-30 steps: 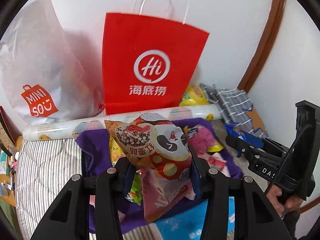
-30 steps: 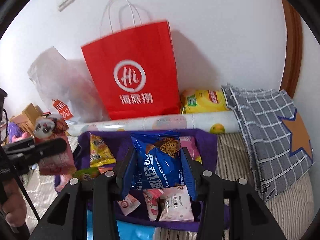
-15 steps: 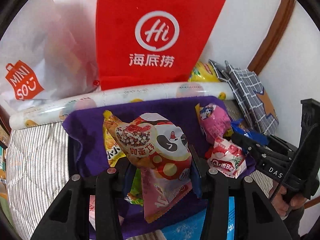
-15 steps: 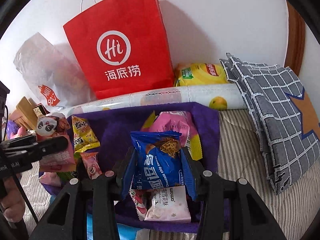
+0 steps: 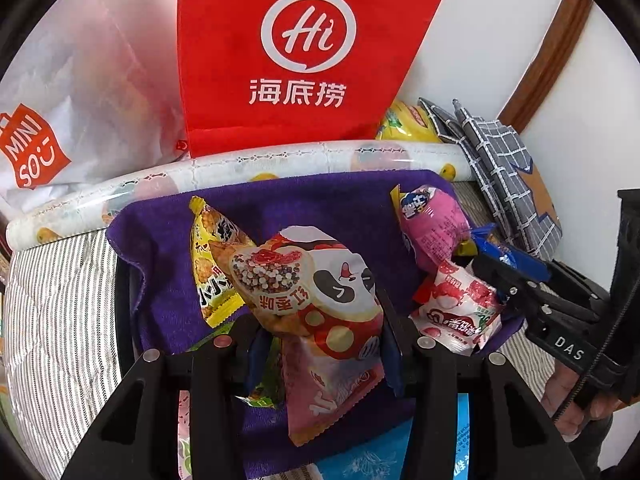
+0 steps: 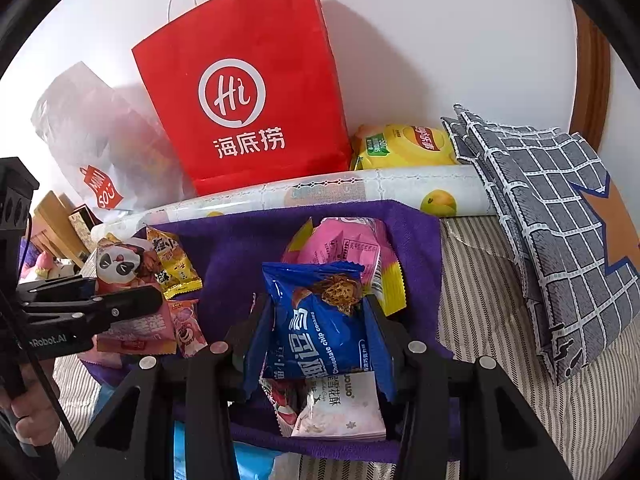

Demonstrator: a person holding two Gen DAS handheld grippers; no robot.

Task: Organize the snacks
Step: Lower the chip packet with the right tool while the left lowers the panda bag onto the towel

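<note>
Both grippers have advanced over the purple cloth [image 5: 168,264]. Left gripper [image 5: 320,336] clamps the panda pack [image 5: 316,292]; right gripper [image 6: 314,338] clamps the blue cookie pack [image 6: 320,328], each held clear for sorting. Loose packets crowd the cloth beneath; the red bag [image 6: 248,100] stands far, behind a roll [image 6: 320,196].

White wall [image 6: 440,40], brown wooden trim [image 6: 592,72], striped bedding [image 6: 500,360]
</note>
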